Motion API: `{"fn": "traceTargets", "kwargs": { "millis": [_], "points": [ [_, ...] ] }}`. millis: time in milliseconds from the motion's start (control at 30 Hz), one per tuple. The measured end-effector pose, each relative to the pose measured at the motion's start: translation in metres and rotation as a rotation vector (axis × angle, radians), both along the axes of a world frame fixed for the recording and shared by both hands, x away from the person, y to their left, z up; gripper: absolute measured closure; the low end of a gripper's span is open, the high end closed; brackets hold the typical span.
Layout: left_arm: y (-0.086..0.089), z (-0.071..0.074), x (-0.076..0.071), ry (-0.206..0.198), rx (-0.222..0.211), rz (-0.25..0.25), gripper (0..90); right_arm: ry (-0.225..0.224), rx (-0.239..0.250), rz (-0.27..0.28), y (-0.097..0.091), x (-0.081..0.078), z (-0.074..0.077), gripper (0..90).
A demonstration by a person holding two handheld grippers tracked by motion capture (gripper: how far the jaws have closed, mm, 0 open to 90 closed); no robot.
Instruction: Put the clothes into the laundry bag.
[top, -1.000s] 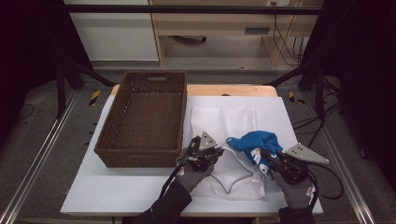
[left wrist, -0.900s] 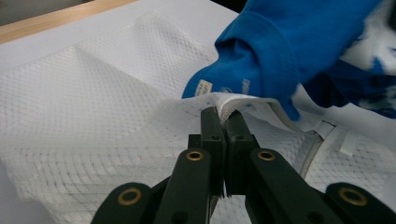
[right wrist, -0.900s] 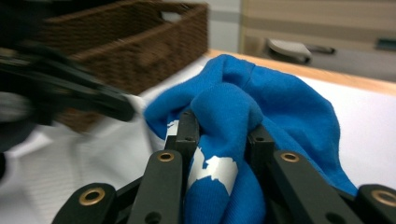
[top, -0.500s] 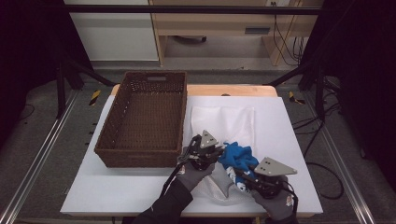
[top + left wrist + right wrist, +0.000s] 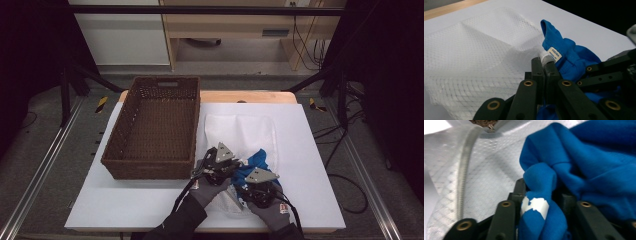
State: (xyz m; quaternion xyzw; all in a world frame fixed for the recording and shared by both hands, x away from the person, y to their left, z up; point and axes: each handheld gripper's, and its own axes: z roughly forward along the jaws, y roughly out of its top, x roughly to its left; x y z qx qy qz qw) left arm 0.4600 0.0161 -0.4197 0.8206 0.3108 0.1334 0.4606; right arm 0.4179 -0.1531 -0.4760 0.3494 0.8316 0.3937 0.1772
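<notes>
A white mesh bag [image 5: 240, 132] lies flat on the white table, to the right of the basket. My left gripper [image 5: 239, 163] is shut on a fold of the bag's edge [image 5: 544, 55], holding it up a little. Right beside it a blue garment [image 5: 258, 161] with a small white label [image 5: 554, 54] lies bunched at the bag's near end. My right gripper [image 5: 247, 174] is low over the bag, close to the left one. Its jaws have just been opening. A roll of the blue cloth [image 5: 540, 182] sits loosely between them, with a dark gap on the right side.
A brown wicker basket [image 5: 150, 169] with nothing in it stands left of the bag, close to my left hand. The bag's zipper [image 5: 462, 182] runs along its near-left edge. The white table top [image 5: 310, 150] ends just behind my hands.
My right gripper has moved left and down with the blue garment, from the bag's right side to just beside the left gripper. The left gripper has kept still on the mesh.
</notes>
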Motion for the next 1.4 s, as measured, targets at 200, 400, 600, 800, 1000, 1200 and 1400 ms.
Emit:
{"fn": "traceTargets", "kwargs": {
  "millis": [200,400,600,800,1000,1200,1400],
  "points": [
    [0.009,-0.002,0.002,0.009,-0.021,0.014,88.6,-0.050,0.125,0.035,-0.016,-0.011,0.018,44.4],
    [0.010,-0.003,0.001,0.005,-0.023,0.016,88.5,-0.169,0.153,-0.036,-0.035,-0.023,0.034,29.6],
    [0.008,-0.003,-0.002,-0.011,-0.014,0.003,88.6,-0.133,0.099,-0.098,-0.036,0.003,0.019,20.9],
    [0.008,-0.006,0.000,-0.002,-0.006,0.014,88.5,-0.050,0.117,-0.057,-0.031,0.010,0.013,68.6],
    [0.009,-0.001,0.005,0.009,-0.021,0.032,88.6,-0.092,0.130,-0.013,-0.034,-0.009,0.028,77.6],
    [0.003,0.009,0.002,-0.011,-0.030,0.026,88.6,-0.082,0.094,0.079,-0.011,-0.017,0.033,77.6],
    [0.000,0.016,-0.009,-0.049,-0.028,-0.006,88.6,-0.054,0.048,-0.006,0.005,0.005,0.022,76.2]
  ]
}}
